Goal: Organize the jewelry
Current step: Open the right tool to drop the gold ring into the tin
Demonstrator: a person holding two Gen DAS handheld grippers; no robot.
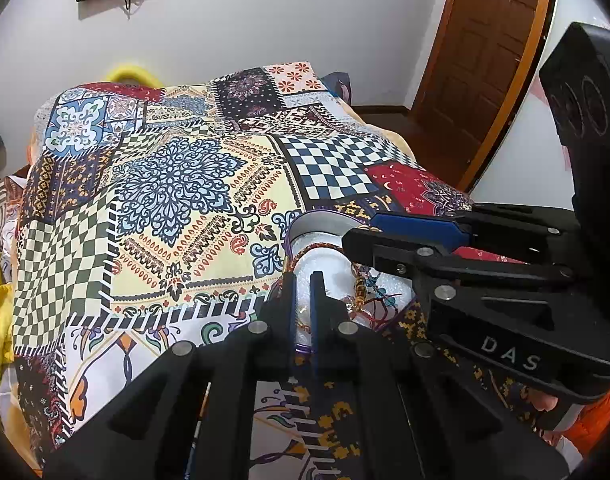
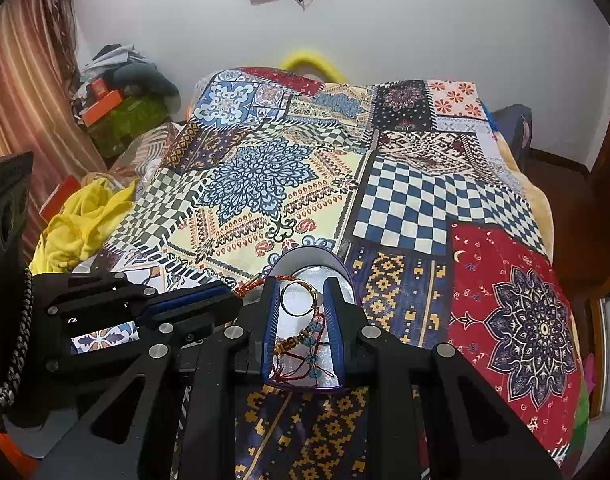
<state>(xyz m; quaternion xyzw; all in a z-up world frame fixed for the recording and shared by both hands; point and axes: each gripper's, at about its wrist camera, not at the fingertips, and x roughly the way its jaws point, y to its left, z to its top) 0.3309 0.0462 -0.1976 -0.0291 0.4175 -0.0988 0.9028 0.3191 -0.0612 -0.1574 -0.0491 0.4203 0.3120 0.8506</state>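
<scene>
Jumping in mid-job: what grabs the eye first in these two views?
The loud patchwork bedspread fills both views. Near its front edge sits a purple-rimmed box holding a gold ring and red thread bracelets. The right gripper is open over the box; the left gripper is nearly shut at the box's rim.
</scene>
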